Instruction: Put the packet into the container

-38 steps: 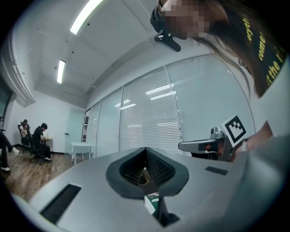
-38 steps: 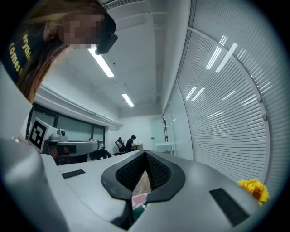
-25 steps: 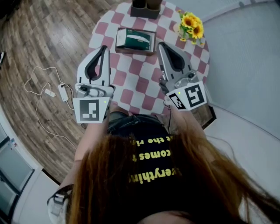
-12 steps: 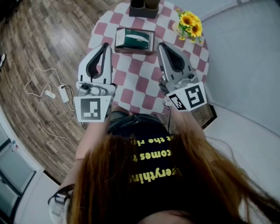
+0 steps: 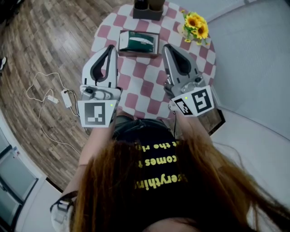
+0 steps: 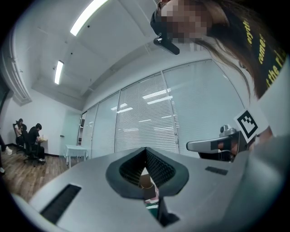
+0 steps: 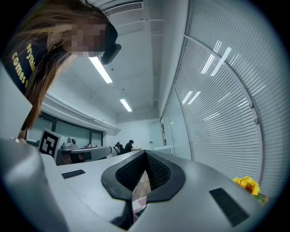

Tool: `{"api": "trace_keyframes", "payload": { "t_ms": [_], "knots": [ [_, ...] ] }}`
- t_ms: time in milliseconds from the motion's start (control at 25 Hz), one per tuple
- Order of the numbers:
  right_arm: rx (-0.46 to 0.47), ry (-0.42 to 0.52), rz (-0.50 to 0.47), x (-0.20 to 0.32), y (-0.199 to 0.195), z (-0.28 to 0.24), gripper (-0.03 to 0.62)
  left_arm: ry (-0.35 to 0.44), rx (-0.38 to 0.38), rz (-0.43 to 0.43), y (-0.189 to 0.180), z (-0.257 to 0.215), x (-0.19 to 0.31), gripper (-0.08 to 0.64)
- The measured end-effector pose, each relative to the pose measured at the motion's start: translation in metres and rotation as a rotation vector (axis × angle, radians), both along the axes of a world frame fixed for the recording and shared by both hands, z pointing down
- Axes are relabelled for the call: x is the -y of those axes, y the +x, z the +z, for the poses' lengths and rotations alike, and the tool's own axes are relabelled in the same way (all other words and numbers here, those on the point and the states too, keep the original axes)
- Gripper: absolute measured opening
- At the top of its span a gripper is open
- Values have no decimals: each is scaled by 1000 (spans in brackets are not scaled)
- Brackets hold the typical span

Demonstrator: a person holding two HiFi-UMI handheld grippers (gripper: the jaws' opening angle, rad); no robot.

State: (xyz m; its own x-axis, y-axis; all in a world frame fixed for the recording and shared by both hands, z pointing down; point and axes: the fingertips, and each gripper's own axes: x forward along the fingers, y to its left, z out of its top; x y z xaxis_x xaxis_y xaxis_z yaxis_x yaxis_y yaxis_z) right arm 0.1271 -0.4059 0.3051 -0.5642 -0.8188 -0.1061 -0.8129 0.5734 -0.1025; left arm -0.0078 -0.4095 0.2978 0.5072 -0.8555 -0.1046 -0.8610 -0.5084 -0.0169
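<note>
Tongs: left gripper and right gripper are both pinched fully closed with nothing between the jaws, side by side over the near half of the table. Green packet lies inside the brown container, just beyond and between the two tips. Placement looks done; only backing off is left. Tabletop is round with a pink-and-white check. Dark holder sits past the container, sunflowers beyond the right tip. Wood floor, corded charger outboard of the left gripper. Blinds on far glass walls.
</note>
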Motion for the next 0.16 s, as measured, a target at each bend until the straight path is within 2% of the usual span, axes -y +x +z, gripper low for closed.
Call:
{"api": "trace_keyframes", "payload": {
  "t_ms": [160],
  "knots": [
    [-2,3,2,0,0,-1,23,-24,6,3,2,3,-1,2]
  ]
}}
